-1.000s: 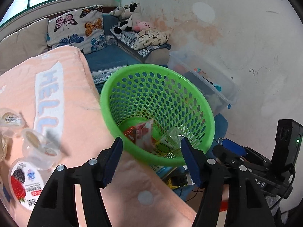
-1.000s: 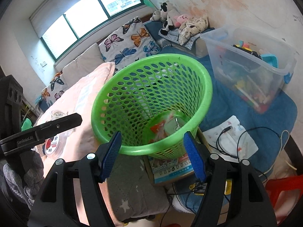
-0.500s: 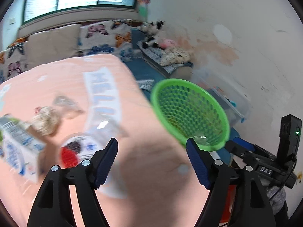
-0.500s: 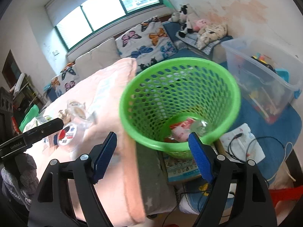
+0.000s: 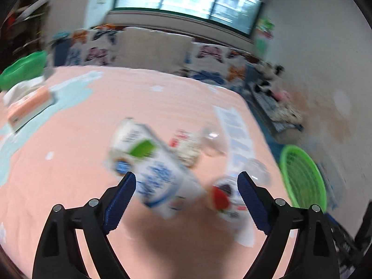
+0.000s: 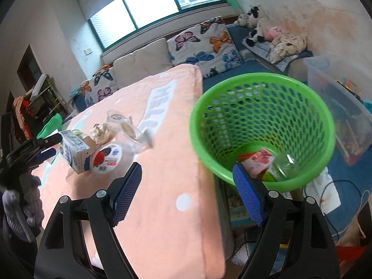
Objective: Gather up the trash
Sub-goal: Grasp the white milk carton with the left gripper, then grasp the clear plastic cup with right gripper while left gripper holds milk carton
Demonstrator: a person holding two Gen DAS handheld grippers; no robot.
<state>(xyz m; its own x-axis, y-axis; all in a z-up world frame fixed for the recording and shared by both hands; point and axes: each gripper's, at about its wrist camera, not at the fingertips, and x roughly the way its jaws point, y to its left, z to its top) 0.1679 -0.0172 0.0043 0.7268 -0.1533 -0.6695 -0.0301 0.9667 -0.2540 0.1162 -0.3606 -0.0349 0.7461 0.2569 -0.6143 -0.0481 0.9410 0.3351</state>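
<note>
A: Left gripper [image 5: 184, 187] has swung off the green basket [image 6: 262, 130] and now faces the pink-covered tabletop [image 6: 167, 186]. Jaws have just been opening, wide apart now, nothing pinched. Left view is motion-blurred.

B: Right one?

A: Right gripper [image 6: 188, 186] has pulled back a little too, so the tabletop edge sits between its jaws where the basket rim was a second ago. Jaws have just been opening as well, apart, empty. Basket is beside the tabletop's edge, to the right and lower.

B: Where's the trash?

A: Some already in the basket: a red-and-white wrapper [image 6: 259, 160] and a clear plastic piece [image 6: 284, 166] at the bottom. What's left lies clustered on the tabletop: a milk carton [image 5: 153, 169] on its side, a round strawberry-print lid or cup [image 5: 224, 196] just beside it, a crumpled snack pack [image 5: 186, 148] and clear cups [image 6: 130, 130] behind.

B: Why the wide left jaws?

A: My guess: the carton is the bulkiest piece and lies right in front of the blue pads [image 5: 121, 197], so it looks lined up for that next. Not touching yet.

B: And the basket placement?

A: Probably parked low beside the edge so drops are short. Right gripper looks idle, hanging between the pile and the basket.

B: Risk?

A: Carton lies diagonal to the jaws, so the grip could slip or nudge the lid.
</note>
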